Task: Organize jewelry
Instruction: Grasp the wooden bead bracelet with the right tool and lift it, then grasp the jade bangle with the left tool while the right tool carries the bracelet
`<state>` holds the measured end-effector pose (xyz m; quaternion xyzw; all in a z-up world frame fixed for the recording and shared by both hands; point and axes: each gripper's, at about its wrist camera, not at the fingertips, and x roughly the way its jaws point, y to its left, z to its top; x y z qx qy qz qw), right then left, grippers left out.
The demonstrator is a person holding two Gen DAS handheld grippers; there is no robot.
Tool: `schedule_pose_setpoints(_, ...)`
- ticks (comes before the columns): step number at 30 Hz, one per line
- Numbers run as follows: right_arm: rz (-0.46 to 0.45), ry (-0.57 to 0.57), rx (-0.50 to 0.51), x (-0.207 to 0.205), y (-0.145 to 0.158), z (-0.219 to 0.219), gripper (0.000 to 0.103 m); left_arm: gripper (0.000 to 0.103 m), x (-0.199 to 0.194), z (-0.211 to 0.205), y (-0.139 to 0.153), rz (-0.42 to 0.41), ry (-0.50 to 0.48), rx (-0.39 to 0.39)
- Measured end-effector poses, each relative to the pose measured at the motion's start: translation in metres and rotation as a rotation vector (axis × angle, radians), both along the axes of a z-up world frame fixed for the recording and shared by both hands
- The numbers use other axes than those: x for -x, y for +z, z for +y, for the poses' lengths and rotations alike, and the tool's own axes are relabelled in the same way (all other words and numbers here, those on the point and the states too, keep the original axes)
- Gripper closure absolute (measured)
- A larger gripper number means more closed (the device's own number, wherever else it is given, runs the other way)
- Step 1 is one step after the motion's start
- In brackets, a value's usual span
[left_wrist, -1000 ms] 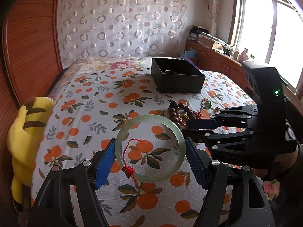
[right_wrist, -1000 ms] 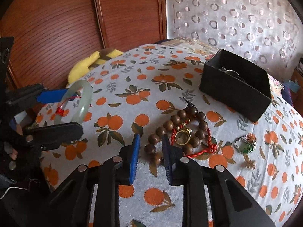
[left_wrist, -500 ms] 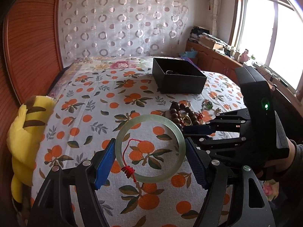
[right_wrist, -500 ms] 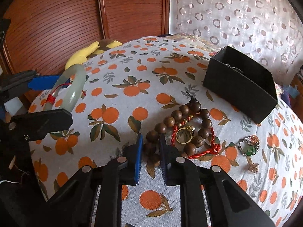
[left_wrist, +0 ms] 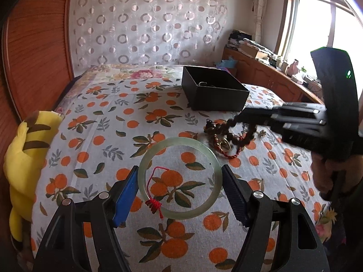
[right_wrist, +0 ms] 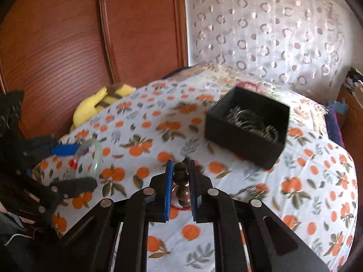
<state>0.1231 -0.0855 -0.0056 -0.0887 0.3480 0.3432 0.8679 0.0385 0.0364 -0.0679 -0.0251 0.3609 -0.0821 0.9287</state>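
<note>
nearest in our left wrist view, the left gripper (left_wrist: pixel 179 188) holds a pale green jade bangle (left_wrist: pixel 180 178) clamped between its jaws, a smooth translucent ring with a knotted red cord (left_wrist: pixel 154 201) hanging from its rim, above the orange-print bedspread (left_wrist: pixel 109 122). only this view shows the wooden bead bracelet (left_wrist: pixel 236 133) draping from the right gripper (left_wrist: pixel 240 119) down to a red cord and a gold ring (left_wrist: pixel 224 144) on the cloth. our right wrist view, somewhat blurred, shows what the other cannot: the jaws closed on the round, glossy dark beads (right_wrist: pixel 180 176), and thin silvery bangles (right_wrist: pixel 251 119) inside the matte black box (right_wrist: pixel 240 136). beyond it a yellow striped plush toy (right_wrist: pixel 102 104) lies by the ribbed wooden panel (right_wrist: pixel 56 45), and a sheer ring-patterned curtain (right_wrist: pixel 261 29) hangs farthest back.
</note>
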Motion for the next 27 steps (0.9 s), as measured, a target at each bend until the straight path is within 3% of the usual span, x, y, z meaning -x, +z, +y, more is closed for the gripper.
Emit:
schedule_pose_setpoints(15,-0.079,-0.061,-0.054,-0.017,0.039,-0.031,0.088,0.034,-0.025,-0.018,0.01,-0.009,-0.042,-0.01)
schedule_pose_setpoints(27,-0.129,-0.088,-0.082,-0.042,0.069,-0.058,0.088,0.034,-0.075,-0.044,0.032,-0.036,-0.094,-0.03)
